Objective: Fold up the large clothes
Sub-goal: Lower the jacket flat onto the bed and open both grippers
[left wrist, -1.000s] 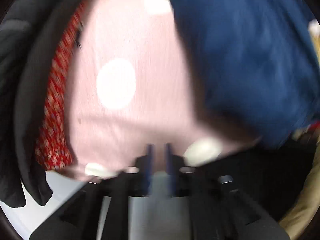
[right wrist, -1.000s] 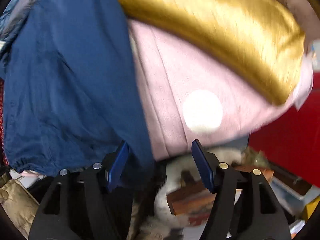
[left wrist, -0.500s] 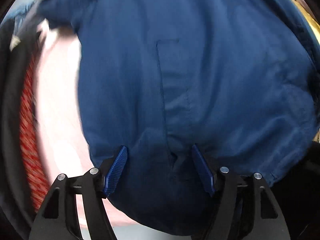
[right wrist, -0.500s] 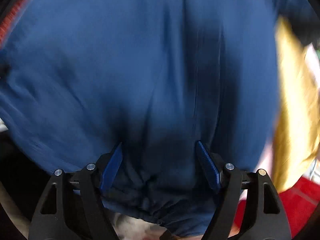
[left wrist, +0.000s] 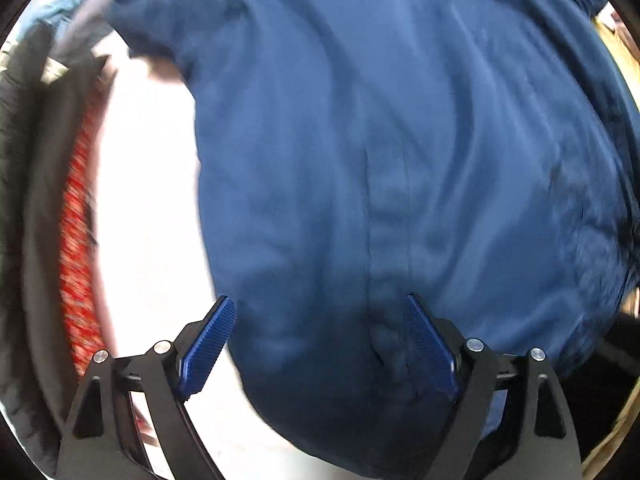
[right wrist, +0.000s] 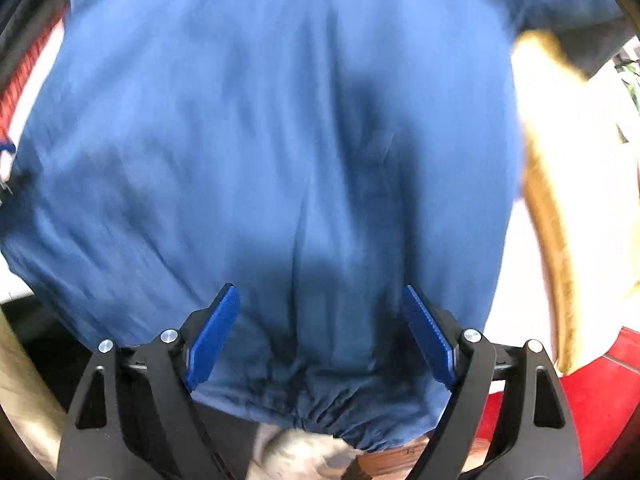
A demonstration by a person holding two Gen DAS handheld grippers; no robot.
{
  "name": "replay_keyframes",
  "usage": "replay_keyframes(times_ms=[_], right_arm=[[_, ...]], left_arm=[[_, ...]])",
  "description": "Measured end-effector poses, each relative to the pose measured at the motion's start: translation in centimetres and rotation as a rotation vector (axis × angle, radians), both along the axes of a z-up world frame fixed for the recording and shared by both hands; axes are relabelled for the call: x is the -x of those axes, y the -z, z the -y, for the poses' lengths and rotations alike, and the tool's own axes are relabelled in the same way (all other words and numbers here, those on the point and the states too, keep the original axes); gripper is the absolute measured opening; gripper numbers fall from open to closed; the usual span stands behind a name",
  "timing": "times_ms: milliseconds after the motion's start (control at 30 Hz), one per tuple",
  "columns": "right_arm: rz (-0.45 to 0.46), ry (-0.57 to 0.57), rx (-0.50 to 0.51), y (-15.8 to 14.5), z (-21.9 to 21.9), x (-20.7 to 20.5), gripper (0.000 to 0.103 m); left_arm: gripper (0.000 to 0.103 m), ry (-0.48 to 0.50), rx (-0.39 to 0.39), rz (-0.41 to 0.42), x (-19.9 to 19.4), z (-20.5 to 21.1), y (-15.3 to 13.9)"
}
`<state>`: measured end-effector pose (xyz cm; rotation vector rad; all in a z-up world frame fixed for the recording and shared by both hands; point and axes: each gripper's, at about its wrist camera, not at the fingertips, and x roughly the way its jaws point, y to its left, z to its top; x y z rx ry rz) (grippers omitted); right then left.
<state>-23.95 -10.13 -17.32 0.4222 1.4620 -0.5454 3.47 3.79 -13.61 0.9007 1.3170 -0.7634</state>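
Note:
A large dark blue garment [left wrist: 400, 160] fills most of the left wrist view and lies spread on a pale pink cover [left wrist: 152, 208]. My left gripper [left wrist: 320, 312] points down over the garment's lower part. Its jaws are opening, with blue cloth beneath the gap and neither pad pressing it. In the right wrist view the same blue garment [right wrist: 280, 140] fills the frame, its gathered hem [right wrist: 320, 408] at the bottom edge. My right gripper [right wrist: 320, 296] hangs just above that hem. It too is opening, with cloth under the gap and nothing pinched.
Along the left lie a red patterned cloth [left wrist: 76, 248] and a black garment [left wrist: 28, 200]. A golden fabric [right wrist: 548, 208] borders the blue garment on the right, with a red surface [right wrist: 592, 392] below it. Beige fabric [right wrist: 24, 380] shows at the lower left.
The left gripper has moved from the pink dotted cover onto the blue garment and spread from nearly shut to wide. The right gripper has moved from the garment's edge onto its middle and widened.

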Motion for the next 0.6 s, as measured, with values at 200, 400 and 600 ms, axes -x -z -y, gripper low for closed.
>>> replay_keyframes(times_ms=[200, 400, 600], right_arm=[[0.238, 0.249, 0.075, -7.5, 8.3, -1.8, 0.083], [0.401, 0.429, 0.076, -13.4, 16.9, -1.5, 0.083], [0.382, 0.398, 0.256, -18.7, 21.5, -3.6, 0.083]], left_arm=[[0.085, -0.021, 0.104, 0.076, -1.9, 3.9, -4.2], [0.087, 0.026, 0.154, 0.152, -1.8, 8.9, -6.8], [0.091, 0.095, 0.136, 0.211, -1.1, 10.9, -6.2]])
